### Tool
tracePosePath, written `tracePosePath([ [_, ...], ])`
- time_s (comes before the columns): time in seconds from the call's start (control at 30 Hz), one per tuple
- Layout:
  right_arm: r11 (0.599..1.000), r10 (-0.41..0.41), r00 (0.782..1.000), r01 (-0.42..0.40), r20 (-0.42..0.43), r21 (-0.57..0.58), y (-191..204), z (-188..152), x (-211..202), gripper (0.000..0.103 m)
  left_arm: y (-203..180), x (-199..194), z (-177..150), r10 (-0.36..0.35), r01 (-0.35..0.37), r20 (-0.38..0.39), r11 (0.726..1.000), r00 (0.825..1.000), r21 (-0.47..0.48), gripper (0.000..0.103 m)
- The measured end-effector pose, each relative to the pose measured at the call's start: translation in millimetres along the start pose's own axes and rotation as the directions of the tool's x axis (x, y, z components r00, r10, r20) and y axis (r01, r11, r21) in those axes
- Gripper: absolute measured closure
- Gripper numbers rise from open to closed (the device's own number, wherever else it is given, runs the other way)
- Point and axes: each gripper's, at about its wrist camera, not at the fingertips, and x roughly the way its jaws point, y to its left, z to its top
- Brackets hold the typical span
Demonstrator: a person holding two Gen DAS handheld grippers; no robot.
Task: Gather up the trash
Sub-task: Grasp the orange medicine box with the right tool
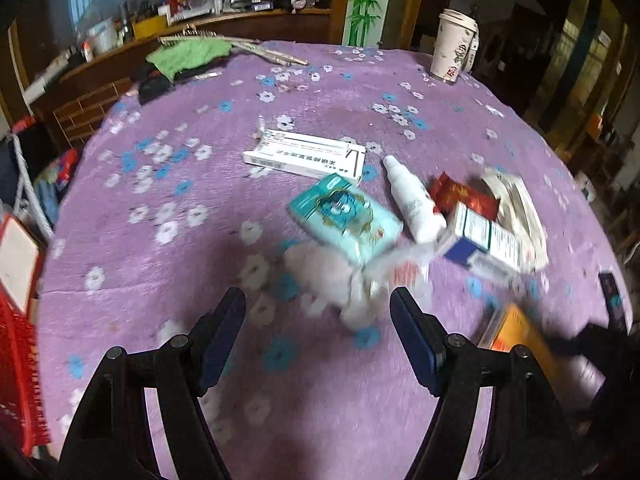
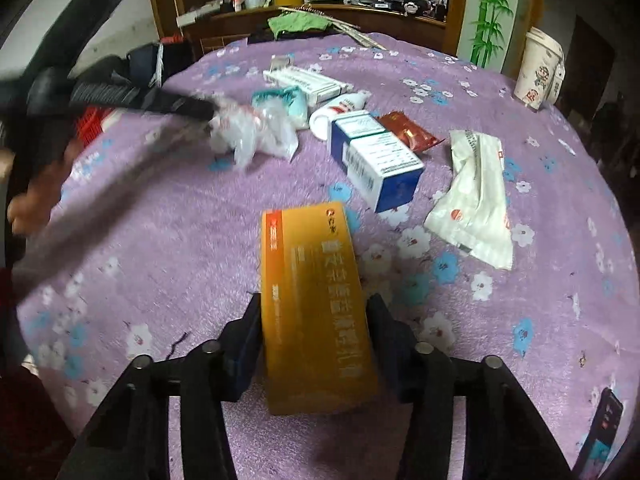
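Right gripper: fingers closed against both sides of an orange box, near edge of the purple tablecloth. Left gripper: fingers wide, nothing held, crumpled clear plastic just ahead. Farther: teal packet, white bottle, blue-and-white box. Far right: paper cup.

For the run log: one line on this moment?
left gripper: open, at crumpled plastic | right gripper: jaws around orange box

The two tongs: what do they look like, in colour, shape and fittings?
Both the left tongs and the right tongs have black angular frames with round silver bolt heads. Their fingers carry flat dark-blue pads. No cables or markings show.
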Motion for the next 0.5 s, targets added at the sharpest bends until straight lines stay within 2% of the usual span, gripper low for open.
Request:
tracePosePath([
  [0.07,1.0,-0.012,1.0,0.012,0.014,-0.004,4,-3,-1,0.052,1,10,5,-0.028,0.028,-0.002,0.999,1.0,-0.02,0.03],
  [0.17,0.999,0.022,0.999,-0.023,0.03,0.032,0,-7,-5,0.053,5,19,8,-0.084,0.084,0.003,0.995,0.996,-0.056,0.032],
  [0.2,0.999,0.023,0.999,-0.025,0.034,0.043,-1,-9,-7,0.053,5,19,8,-0.107,0.107,0.011,0.993,0.994,-0.058,0.045],
  [0.23,0.999,0.022,0.999,-0.024,0.037,0.048,-1,-9,-6,0.053,4,18,7,-0.131,0.131,0.012,0.99,0.991,-0.055,0.052],
  [0.3,0.997,0.042,0.998,-0.045,0.045,0.07,-3,-11,-7,0.053,0,16,5,-0.12,0.12,0.018,0.992,0.993,-0.032,0.055],
  [0.5,0.991,0.046,0.996,-0.055,0.079,0.12,-4,-9,-14,0.054,-8,-2,-12,-0.105,0.103,0.068,0.994,0.992,0.038,0.073],
])
